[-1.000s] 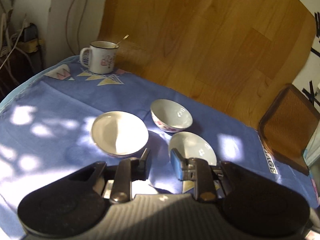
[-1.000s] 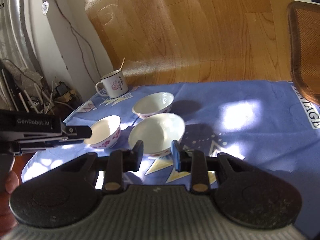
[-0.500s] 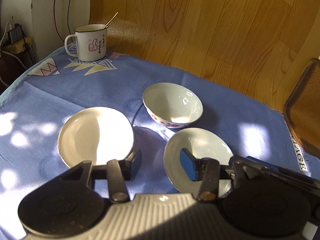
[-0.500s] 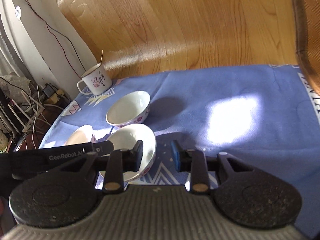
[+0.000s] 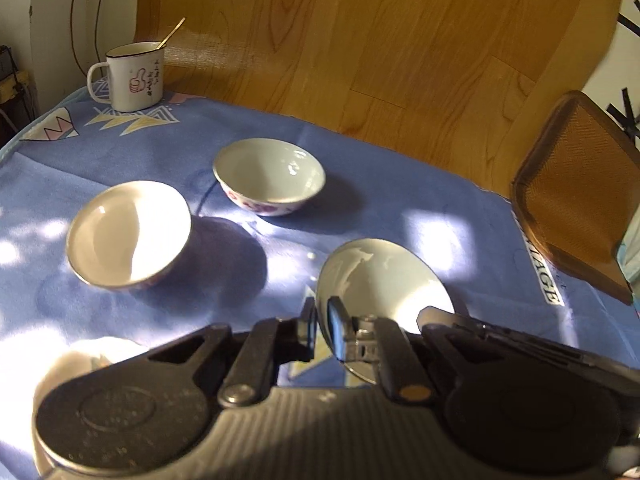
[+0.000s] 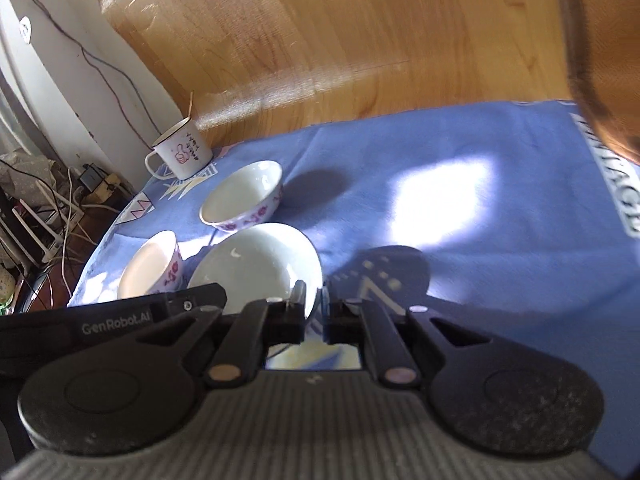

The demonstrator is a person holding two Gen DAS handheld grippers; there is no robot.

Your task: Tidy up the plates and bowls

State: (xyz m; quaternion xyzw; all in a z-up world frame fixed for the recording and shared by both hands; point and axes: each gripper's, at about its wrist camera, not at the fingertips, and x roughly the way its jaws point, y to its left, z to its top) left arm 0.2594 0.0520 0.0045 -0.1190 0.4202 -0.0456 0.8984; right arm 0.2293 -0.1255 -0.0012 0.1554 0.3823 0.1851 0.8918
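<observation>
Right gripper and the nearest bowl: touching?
Touching. In the right wrist view the right gripper has just closed its fingers on the rim of the nearest bowl, which sits pinched between them.

A sunlit dining corner in a home: a table under a blue patterned cloth (image 5: 400,184) holds floral bowls (image 5: 270,176) and an enamel mug (image 5: 134,78) with a spoon. Wood-look flooring (image 5: 380,40), a woven chair (image 5: 576,200) and tangled cables (image 6: 60,208) along the wall complete the domestic setting.

Three white bowls (image 5: 269,176) upright, apart
</observation>
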